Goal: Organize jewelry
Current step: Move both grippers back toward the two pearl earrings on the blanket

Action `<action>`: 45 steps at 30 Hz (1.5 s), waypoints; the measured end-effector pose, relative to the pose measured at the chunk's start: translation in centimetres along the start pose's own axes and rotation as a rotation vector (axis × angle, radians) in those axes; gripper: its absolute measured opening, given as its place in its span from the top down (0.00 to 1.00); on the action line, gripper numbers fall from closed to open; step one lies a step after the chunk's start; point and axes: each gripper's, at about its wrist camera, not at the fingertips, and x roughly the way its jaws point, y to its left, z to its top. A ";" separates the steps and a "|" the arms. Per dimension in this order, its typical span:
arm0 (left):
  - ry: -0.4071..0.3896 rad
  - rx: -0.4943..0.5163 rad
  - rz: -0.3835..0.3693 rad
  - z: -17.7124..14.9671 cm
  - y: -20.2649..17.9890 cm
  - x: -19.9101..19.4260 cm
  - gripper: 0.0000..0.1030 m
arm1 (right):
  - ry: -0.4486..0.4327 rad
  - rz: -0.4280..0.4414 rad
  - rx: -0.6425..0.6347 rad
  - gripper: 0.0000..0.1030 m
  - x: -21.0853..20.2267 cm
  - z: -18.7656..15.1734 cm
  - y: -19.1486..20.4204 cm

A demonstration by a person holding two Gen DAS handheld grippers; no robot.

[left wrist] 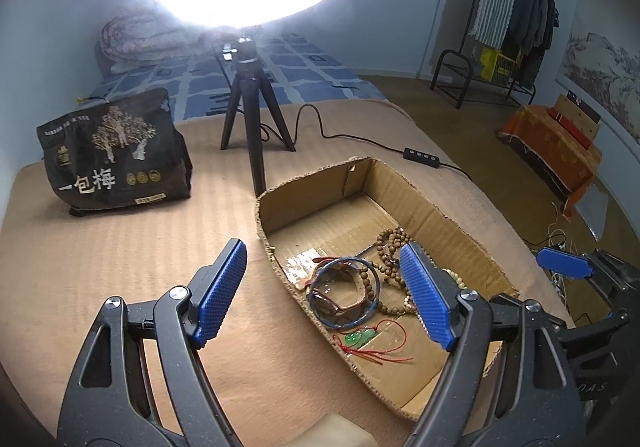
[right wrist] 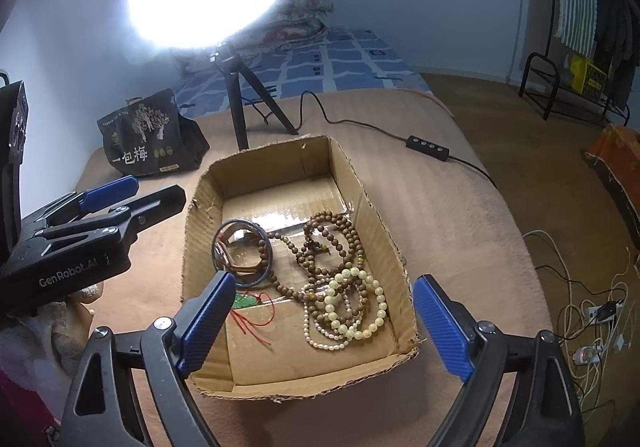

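Note:
An open cardboard box [left wrist: 432, 207] [right wrist: 376, 223] sits on the tan table and holds jewelry. Inside lie a blue bangle [left wrist: 372, 311] [right wrist: 267, 271] around a brown watch [left wrist: 352, 297] [right wrist: 224, 255], brown wooden bead strands [left wrist: 394, 239] [right wrist: 336, 235], pale bead and pearl bracelets [right wrist: 360, 311], and a green pendant on red cord [left wrist: 360, 339] [right wrist: 246, 303]. My left gripper [left wrist: 324, 287] is open and empty, straddling the box's left wall. My right gripper [right wrist: 324, 311] is open and empty above the box's near end; it also shows in the left wrist view [left wrist: 560, 267].
A ring light on a black tripod [left wrist: 252, 119] [right wrist: 240, 103] stands behind the box, its cable and switch [left wrist: 424, 157] [right wrist: 428, 145] trailing right. A dark snack bag [left wrist: 116, 155] [right wrist: 148, 135] stands at the back left. The table edge curves at right; cables lie on the floor [right wrist: 592, 311].

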 end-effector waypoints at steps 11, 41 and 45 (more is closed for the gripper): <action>-0.054 0.013 0.030 -0.5 1.9 -4.2 0.21 | -0.079 -0.037 -0.062 0.02 -2.9 0.2 3.1; -0.051 -0.041 0.182 -6.4 13.3 -12.1 0.21 | -0.188 0.084 -0.160 0.01 -5.9 -2.3 12.7; -0.026 -0.068 0.199 -7.8 15.4 -12.2 0.21 | -0.142 0.122 -0.186 0.01 -4.4 -3.4 14.3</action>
